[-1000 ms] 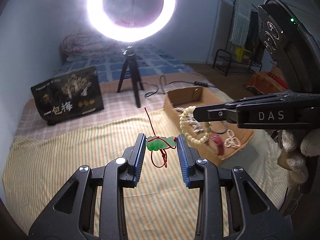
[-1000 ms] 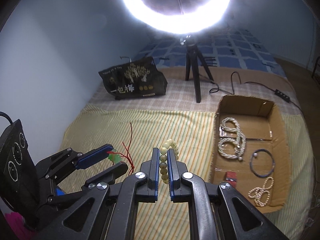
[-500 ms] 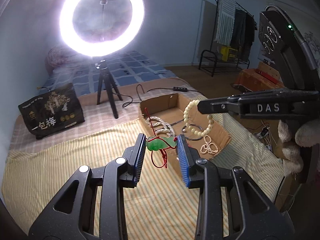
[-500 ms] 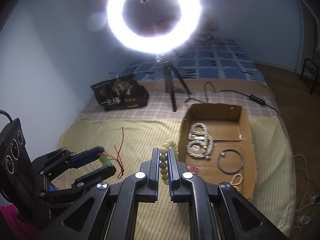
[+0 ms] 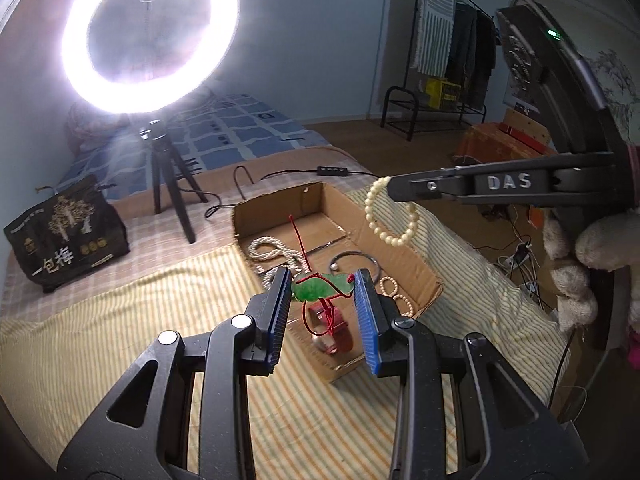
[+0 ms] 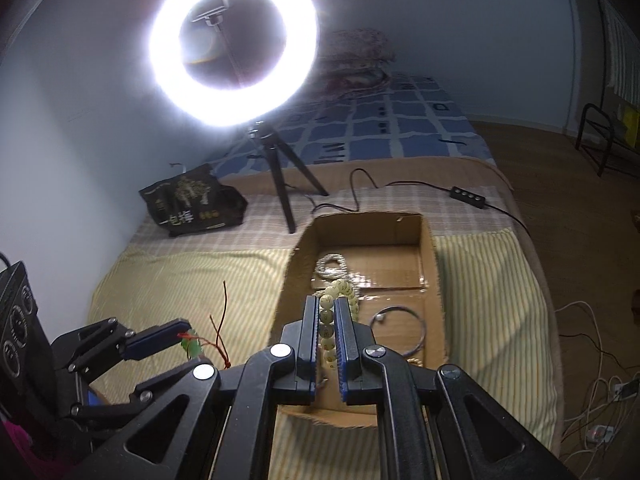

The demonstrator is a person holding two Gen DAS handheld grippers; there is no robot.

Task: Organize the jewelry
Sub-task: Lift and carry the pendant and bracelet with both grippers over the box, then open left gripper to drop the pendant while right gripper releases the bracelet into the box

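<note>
My left gripper (image 5: 323,285) is shut on a green jade pendant (image 5: 316,288) whose red cord (image 5: 298,240) sticks up and loops below. It hangs over the near end of the cardboard box (image 5: 404,252). My right gripper (image 6: 329,312) is shut on a cream bead bracelet (image 6: 329,316), which dangles over the same box (image 6: 294,272). In the left wrist view the bracelet (image 5: 390,216) hangs from the right gripper (image 5: 394,186) above the box's right wall. In the right wrist view the left gripper (image 6: 188,340) holds the pendant (image 6: 192,346) to the left of the box.
Inside the box lie pearl strands (image 5: 272,252), a dark bangle (image 5: 354,260) and a red item (image 5: 336,328). A ring light on a tripod (image 5: 168,184) and a black bag (image 5: 64,236) stand behind on the bed. A cable with a switch (image 6: 468,196) runs behind the box.
Both grippers have travelled to the right across the striped sheet, carrying pendant and bracelet from beside the box to over it. Neither grip has changed.
</note>
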